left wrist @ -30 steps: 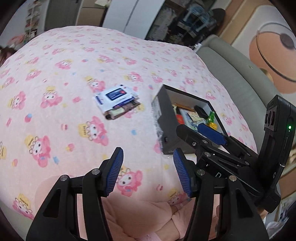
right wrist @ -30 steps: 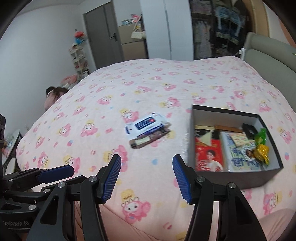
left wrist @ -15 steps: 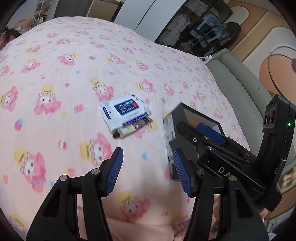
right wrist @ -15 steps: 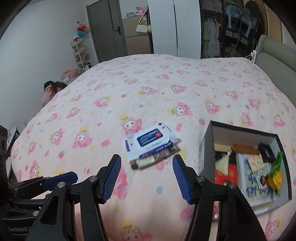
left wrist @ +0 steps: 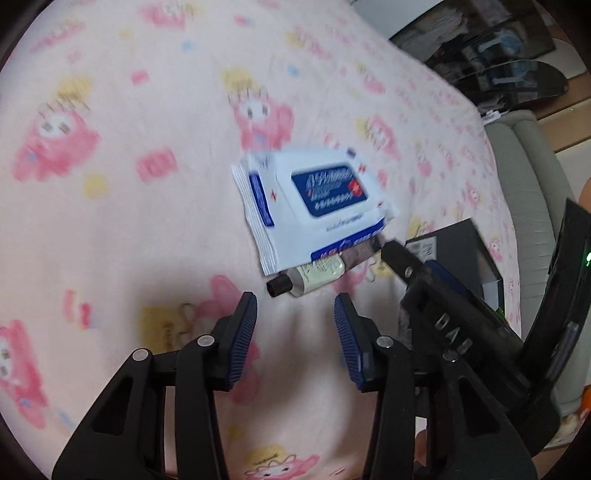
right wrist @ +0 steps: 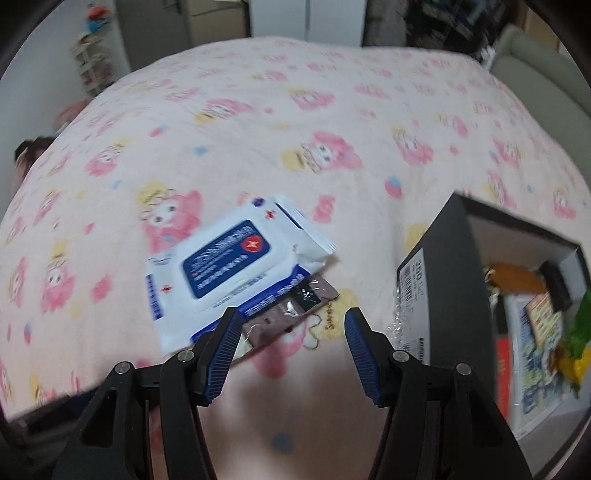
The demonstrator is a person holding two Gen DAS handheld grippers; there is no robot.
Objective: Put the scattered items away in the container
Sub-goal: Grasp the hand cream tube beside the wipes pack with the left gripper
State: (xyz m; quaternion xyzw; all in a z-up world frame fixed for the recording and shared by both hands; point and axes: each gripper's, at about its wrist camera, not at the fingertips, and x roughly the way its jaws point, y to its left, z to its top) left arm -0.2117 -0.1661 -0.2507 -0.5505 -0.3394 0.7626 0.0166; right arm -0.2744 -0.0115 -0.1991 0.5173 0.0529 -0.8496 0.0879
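Observation:
A white and blue wet-wipes pack lies on the pink bedspread, partly over a small tube with a black cap. My left gripper is open and empty just short of the tube's cap end. My right gripper is open and empty, close over the tube's brown flat end below the wipes pack. The black box stands to the right, holding several items.
The right gripper's body crosses the left wrist view in front of the black box. A grey headboard edges the bed at right. A wardrobe and a door stand beyond the bed's far side.
Both grippers have moved forward and down towards the wipes pack and tube, which now look much larger and closer. Both stay open. The objects have not moved.

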